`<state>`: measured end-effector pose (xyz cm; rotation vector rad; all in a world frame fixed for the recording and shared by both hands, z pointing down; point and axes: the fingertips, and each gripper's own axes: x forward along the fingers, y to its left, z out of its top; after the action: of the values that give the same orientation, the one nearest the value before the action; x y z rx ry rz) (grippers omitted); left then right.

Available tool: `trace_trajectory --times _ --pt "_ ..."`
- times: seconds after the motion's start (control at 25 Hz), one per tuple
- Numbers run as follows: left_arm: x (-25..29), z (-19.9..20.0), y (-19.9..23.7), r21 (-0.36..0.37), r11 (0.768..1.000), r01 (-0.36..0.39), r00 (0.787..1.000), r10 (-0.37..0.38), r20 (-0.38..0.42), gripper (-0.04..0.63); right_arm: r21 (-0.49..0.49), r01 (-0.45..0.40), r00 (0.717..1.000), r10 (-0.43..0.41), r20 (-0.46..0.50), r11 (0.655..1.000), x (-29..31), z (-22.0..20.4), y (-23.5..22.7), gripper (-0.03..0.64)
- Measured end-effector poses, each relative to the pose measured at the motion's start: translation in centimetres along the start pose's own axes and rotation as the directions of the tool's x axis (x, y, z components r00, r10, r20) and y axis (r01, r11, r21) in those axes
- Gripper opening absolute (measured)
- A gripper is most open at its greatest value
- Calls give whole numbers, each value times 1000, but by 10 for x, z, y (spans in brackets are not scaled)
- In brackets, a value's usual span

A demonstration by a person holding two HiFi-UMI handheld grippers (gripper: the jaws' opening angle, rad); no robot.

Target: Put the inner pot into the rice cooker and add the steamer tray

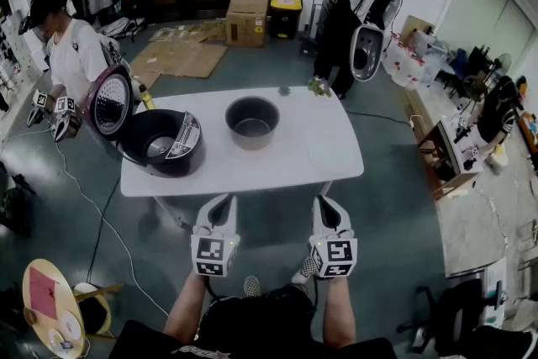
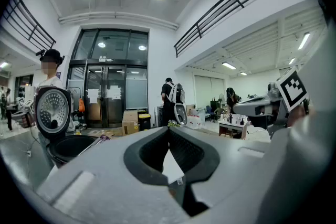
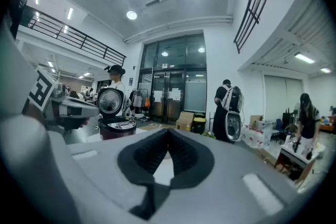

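Both grippers hang short of the near edge of the table (image 1: 286, 172), so nothing has started yet. The left gripper (image 1: 223, 201) has its jaws pressed together with nothing between them, and the right gripper (image 1: 324, 203) is the same, closed and empty.

The inner pot (image 1: 252, 120) stands upright in the middle of the table, well apart from the rice cooker (image 1: 160, 145). The cooker sits open at the left end with its lid (image 1: 110, 103) tipped up. I cannot pick out the steamer tray against the white tabletop (a pale tray on a pale surface would hide well).

The likely trouble is the pot itself. It looks smooth and round with a thin rim, so a pinch on one side could let it swing or slip out as it lifts. If it tilts, its base could catch the cooker's rim and jam rather than drop in.

The cooker also sits close to the table's left edge, so a hard nudge from the pot could shove it towards the drop.

There is a crowding problem too. A person in white (image 1: 71, 55) stands just beside the raised lid holding their own grippers. A wide sweep to the left could clip them or knock the lid down.
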<state>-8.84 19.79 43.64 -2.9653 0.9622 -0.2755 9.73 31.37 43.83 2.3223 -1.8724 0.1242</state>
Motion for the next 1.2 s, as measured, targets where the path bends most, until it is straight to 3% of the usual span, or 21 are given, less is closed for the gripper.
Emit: trace_trajectory --times 0.36,0.64,1.2 --pt "6 -6 10 -14 1000 -2 1000 2 2 11 17 33 999 -33 2 999 8 -2 1 3" --pt "22 -6 20 -12 1000 -20 1000 20 1 11 28 0 1000 1 -28 1000 32 -6 0 3" --pt "123 -17 78 -41 990 -133 989 130 -63 11 17 -102 993 103 -52 995 172 -4 -27 3"
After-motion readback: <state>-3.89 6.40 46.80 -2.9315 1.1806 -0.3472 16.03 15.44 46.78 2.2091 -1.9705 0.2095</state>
